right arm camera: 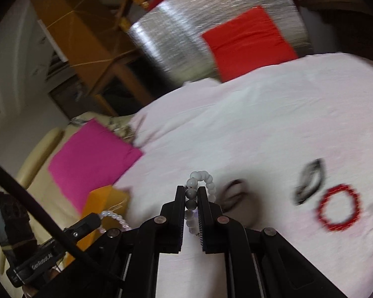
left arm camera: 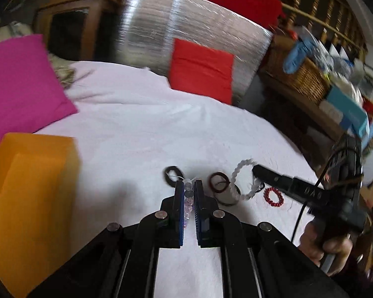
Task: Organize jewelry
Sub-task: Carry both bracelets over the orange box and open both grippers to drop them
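My left gripper (left arm camera: 188,183) is shut on a clear and pink bead bracelet (left arm camera: 188,202), held above the white cloth; it also shows in the right wrist view (right arm camera: 114,217). My right gripper (right arm camera: 192,190) is shut on a white and grey bead bracelet (right arm camera: 202,177), whose loop hangs from the same gripper in the left wrist view (left arm camera: 241,171). On the cloth lie a red bead bracelet (right arm camera: 339,207), a dark ring-shaped bangle (right arm camera: 310,178) and a brown bangle (left arm camera: 218,182). A black hair tie (left arm camera: 172,172) lies past the left fingertips.
An orange box (left arm camera: 29,198) stands at the left on the white cloth (left arm camera: 136,129). A magenta cushion (left arm camera: 20,79) and a red cushion (left arm camera: 201,69) lie at the back. A wicker basket (left arm camera: 301,79) and clutter stand off the right edge.
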Demonstrator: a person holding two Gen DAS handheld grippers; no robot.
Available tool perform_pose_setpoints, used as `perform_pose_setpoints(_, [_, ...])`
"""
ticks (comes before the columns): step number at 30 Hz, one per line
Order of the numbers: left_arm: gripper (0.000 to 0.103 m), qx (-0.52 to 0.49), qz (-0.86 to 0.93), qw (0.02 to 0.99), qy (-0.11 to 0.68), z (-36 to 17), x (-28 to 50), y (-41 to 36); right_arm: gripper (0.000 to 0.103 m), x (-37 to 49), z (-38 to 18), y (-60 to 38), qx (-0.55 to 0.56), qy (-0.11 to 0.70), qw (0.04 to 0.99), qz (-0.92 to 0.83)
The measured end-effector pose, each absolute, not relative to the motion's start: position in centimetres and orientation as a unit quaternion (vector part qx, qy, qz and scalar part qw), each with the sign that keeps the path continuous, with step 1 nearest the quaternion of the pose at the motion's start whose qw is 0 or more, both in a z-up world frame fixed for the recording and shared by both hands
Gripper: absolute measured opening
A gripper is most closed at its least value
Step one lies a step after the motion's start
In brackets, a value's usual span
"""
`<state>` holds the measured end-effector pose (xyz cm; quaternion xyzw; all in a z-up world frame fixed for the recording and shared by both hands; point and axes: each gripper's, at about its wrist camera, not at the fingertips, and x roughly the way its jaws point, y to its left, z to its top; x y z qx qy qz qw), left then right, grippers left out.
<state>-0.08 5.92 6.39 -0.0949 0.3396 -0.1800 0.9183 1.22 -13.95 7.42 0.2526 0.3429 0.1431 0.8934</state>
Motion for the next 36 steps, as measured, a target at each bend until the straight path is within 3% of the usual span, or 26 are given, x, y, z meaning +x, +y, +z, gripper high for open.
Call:
perform_pose_setpoints(11, [0.007, -0.093, -0.046, 0.946, 0.306, 10.1, -7.7, 18.4, 0.011, 0.9, 9.2, 2.4, 0.230, 0.376, 0.847, 0.297])
perform_pose_setpoints(20, [0.007, -0.106, 0.032, 0.918, 0.380, 2.9, -7.8, 25.2, 0.011, 1.5, 8.1, 13.6, 0.175, 0.421, 0.821, 0.344])
perform_pose_setpoints(27, [0.007, -0.110, 0.063, 0.902, 0.413, 0.2, -7.4, 26.7, 0.012, 3.8, 4.8, 16.1, 0.166, 0.469, 0.809, 0.312])
perform_pose_setpoints(36, [0.009, -0.076, 0.033, 0.916, 0.394, 3.0, -7.0, 22.4, 0.012, 3.3, 7.0, 10.7, 0.180, 0.434, 0.836, 0.284])
